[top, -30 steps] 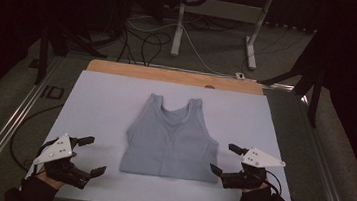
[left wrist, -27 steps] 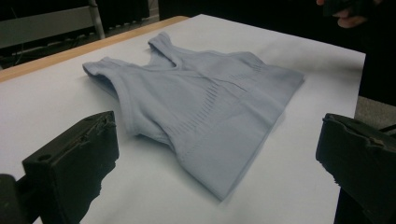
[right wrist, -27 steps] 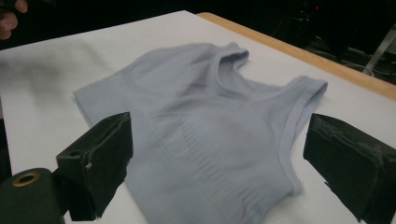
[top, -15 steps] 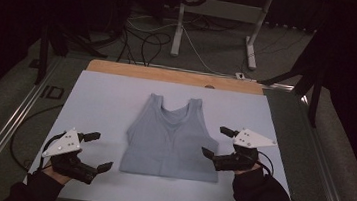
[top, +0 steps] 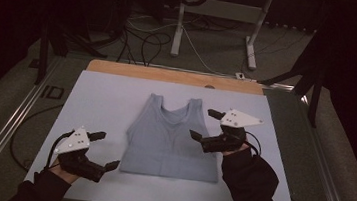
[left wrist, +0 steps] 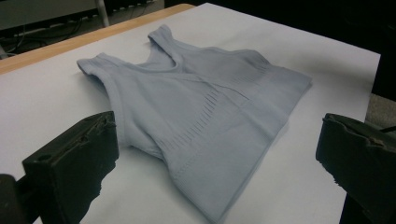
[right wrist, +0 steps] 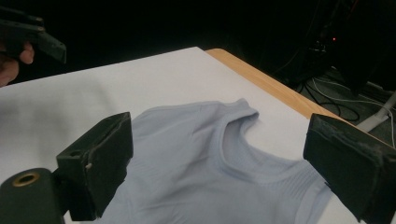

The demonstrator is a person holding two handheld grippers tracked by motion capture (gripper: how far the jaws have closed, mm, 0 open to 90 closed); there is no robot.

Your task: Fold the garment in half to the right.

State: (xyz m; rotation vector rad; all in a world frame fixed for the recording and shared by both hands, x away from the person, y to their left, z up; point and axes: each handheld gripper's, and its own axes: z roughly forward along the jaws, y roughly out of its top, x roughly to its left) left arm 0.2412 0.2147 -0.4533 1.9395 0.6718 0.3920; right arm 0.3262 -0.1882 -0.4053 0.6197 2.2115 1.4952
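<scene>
A light blue sleeveless top (top: 169, 142) lies flat on the white sheet (top: 101, 97), straps toward the far edge. My left gripper (top: 109, 148) is open just off the top's near left corner, and the hem (left wrist: 233, 186) lies between its jaws in the left gripper view. My right gripper (top: 201, 122) is open at the top's right side near the armhole. In the right gripper view its wide-spread jaws frame the neckline (right wrist: 233, 126) below. Nothing is held by either gripper. The left gripper (right wrist: 32, 32) also appears far off in the right gripper view.
A wooden strip (top: 169, 75) borders the sheet's far edge. Behind the table, a white stand (top: 215, 14) and cables (top: 143, 36) are on the floor. A metal rail (top: 7, 128) runs along the left side. Bare sheet surrounds the top.
My right gripper moved forward and left, from beside the hem to the top's right armhole. My left gripper shifted right, closer to the top's near left corner. The top did not move.
</scene>
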